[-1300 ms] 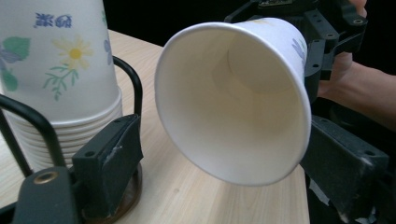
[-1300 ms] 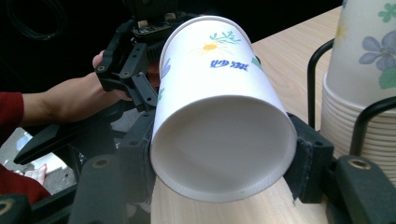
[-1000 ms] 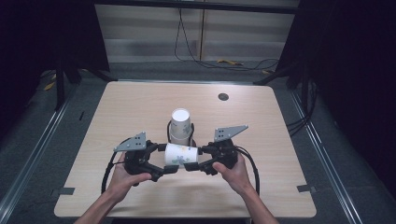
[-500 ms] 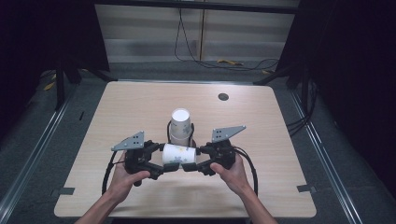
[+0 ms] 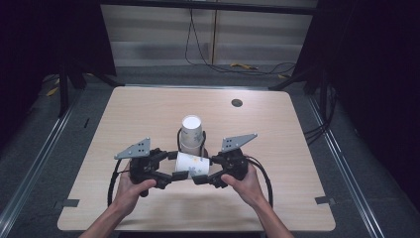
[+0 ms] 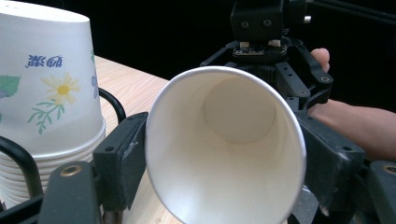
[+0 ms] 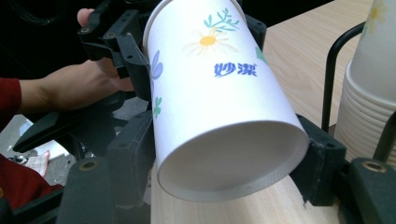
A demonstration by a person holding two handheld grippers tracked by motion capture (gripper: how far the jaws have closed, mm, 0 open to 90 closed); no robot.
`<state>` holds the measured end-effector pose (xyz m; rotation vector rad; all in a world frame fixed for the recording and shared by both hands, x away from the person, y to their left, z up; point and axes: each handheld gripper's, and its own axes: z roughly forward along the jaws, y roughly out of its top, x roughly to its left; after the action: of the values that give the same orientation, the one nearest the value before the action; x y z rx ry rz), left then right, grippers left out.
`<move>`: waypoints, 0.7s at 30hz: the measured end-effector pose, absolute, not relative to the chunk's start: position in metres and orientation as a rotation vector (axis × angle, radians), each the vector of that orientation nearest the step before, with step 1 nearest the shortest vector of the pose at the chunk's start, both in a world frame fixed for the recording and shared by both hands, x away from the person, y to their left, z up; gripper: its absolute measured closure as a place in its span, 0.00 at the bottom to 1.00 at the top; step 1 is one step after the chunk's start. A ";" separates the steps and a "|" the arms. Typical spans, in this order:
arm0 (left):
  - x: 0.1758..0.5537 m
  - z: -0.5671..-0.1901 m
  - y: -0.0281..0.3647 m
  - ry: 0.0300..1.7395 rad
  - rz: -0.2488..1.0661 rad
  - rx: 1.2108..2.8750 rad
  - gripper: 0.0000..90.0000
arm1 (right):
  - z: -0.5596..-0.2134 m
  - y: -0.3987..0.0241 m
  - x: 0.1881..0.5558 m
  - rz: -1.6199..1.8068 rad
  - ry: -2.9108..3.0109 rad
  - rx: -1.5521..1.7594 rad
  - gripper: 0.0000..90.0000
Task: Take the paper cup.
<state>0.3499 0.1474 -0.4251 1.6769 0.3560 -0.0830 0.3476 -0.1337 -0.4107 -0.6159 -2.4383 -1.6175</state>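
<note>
My left claw [image 5: 171, 174] has just been closing on the mouth end of the paper cup [image 5: 192, 165], and in the left gripper view its pads now sit against both sides of the rim [image 6: 224, 144], so I read it as clamped there. My right claw [image 5: 200, 178] has just been opening around the base end; in the right gripper view its pads flank the cup's bottom [image 7: 233, 163], still close to the wall, and I cannot tell whether they press or have let go. A second ago the left stood wide and the right was tight, so I judge this as the cup passing from right to left.

The cup lies on its side above the bench [image 5: 277, 144], between my two claws, and is empty inside. Just behind it stands the stack of cups [image 5: 191, 134], upside down in a black wire holder [image 6: 112, 100]
</note>
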 end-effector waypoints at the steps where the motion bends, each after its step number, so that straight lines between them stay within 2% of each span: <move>1: 0.350 -0.425 0.147 0.355 -0.087 1.672 0.29 | -0.411 -0.133 0.348 -1.609 -2.445 -0.618 0.33; 11: 0.349 -0.423 0.149 0.367 -0.057 1.692 0.30 | -0.414 -0.129 0.348 -1.569 -2.502 -0.663 0.26; 21: 0.350 -0.425 0.153 0.385 -0.015 1.735 0.29 | -0.412 -0.144 0.350 -1.608 -2.511 -0.760 0.21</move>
<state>0.3501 0.1532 -0.4248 1.7351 0.3850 -0.0146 0.3496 -0.1441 -0.4116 -0.7597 -2.5106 -1.6079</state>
